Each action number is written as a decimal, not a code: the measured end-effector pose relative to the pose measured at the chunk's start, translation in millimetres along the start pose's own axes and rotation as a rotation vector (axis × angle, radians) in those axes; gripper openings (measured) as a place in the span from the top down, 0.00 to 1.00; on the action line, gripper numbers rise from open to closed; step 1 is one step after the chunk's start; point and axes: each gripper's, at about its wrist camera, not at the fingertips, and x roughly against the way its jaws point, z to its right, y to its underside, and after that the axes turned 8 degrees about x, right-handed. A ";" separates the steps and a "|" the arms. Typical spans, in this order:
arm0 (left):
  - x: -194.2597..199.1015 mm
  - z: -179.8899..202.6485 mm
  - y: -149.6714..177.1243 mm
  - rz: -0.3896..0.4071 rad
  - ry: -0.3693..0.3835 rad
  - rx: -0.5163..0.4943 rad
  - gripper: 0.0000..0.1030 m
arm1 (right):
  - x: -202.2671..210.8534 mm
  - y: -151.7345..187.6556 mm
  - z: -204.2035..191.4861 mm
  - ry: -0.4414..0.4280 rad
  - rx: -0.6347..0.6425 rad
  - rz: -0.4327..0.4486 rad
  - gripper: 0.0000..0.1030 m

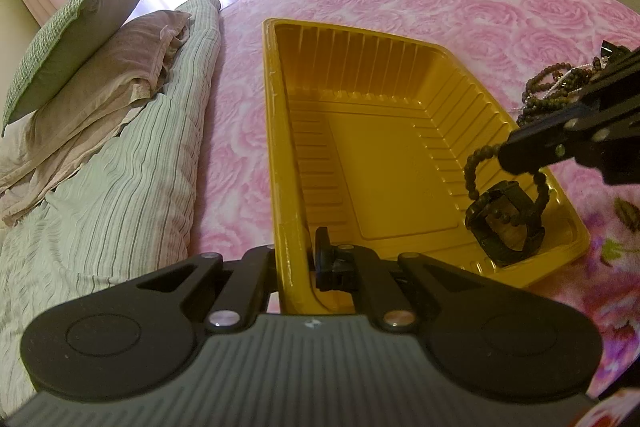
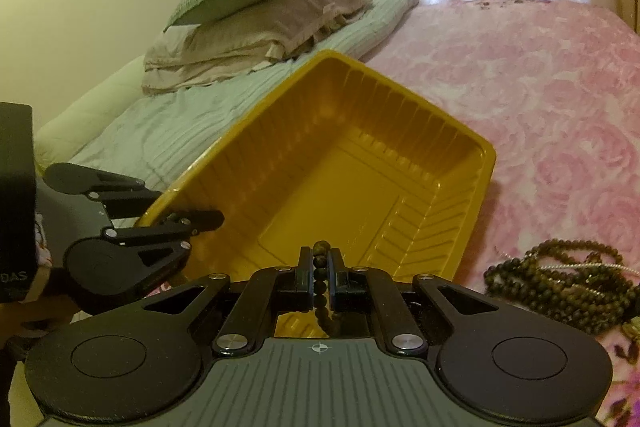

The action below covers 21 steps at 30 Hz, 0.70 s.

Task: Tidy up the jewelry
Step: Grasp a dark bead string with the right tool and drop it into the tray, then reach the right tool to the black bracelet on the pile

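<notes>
A yellow plastic tray [image 1: 384, 171] lies on the pink bed; it also shows in the right wrist view [image 2: 328, 163]. My left gripper [image 1: 294, 263] is shut on the tray's near rim. My right gripper [image 2: 320, 267] is shut on a dark bead bracelet [image 2: 322, 291] and holds it over the tray's near right corner; from the left wrist view the right gripper [image 1: 516, 157] has the bracelet [image 1: 476, 167] hanging down. A black watch [image 1: 506, 227] lies in that corner of the tray, under the bracelet. The left gripper also shows in the right wrist view [image 2: 188, 215].
A heap of dark bead necklaces [image 2: 560, 283] lies on the pink rose bedspread [image 2: 540, 115] right of the tray; it also shows in the left wrist view [image 1: 556, 87]. Pillows [image 1: 92, 47] and a striped quilt [image 1: 120, 179] are to the left.
</notes>
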 end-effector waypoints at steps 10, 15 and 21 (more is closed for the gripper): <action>0.2 1.1 -0.4 -0.001 0.000 0.003 0.97 | 17.3 18.1 26.0 0.090 -0.093 0.032 0.70; 0.2 0.5 0.0 -0.001 0.000 0.003 0.97 | 47.2 49.0 54.0 0.215 -0.163 0.038 0.65; 0.2 0.4 0.2 -0.001 0.000 0.003 0.97 | 91.8 89.3 97.4 0.430 -0.257 0.056 0.64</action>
